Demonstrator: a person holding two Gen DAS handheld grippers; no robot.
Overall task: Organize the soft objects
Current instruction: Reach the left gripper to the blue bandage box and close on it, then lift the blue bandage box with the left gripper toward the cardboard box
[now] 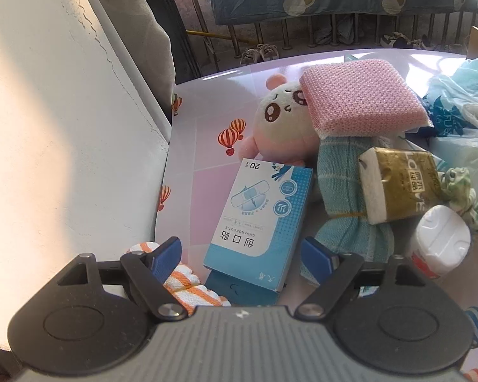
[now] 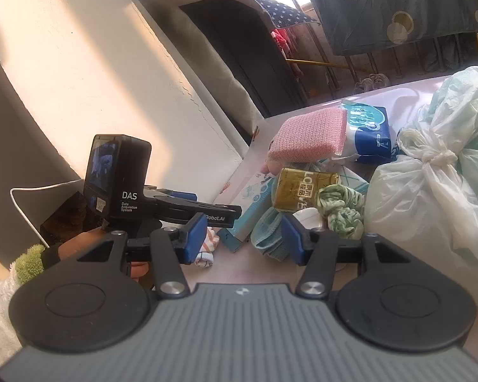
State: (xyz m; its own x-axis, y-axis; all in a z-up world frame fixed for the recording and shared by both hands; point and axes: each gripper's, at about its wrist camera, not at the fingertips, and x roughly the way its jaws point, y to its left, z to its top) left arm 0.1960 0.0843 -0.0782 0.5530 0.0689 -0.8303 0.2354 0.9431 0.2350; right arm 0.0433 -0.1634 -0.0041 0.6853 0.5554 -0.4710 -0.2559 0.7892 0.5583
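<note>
A pile lies on the pink balloon-print table. A pink sponge rests on a white and pink plush toy. A teal cloth lies under a gold tissue pack. An orange-striped cloth lies by my left gripper, which is open with a blue plaster box between its fingers, not clamped. My right gripper is open and empty just short of the teal cloth. The sponge, the gold pack and a green scrunchie lie beyond it.
A white wall borders the table on the left. Tied plastic bags fill the right side. A white-capped jar stands by a green frog toy. A blue tissue pack lies behind the sponge. The left gripper device sits left.
</note>
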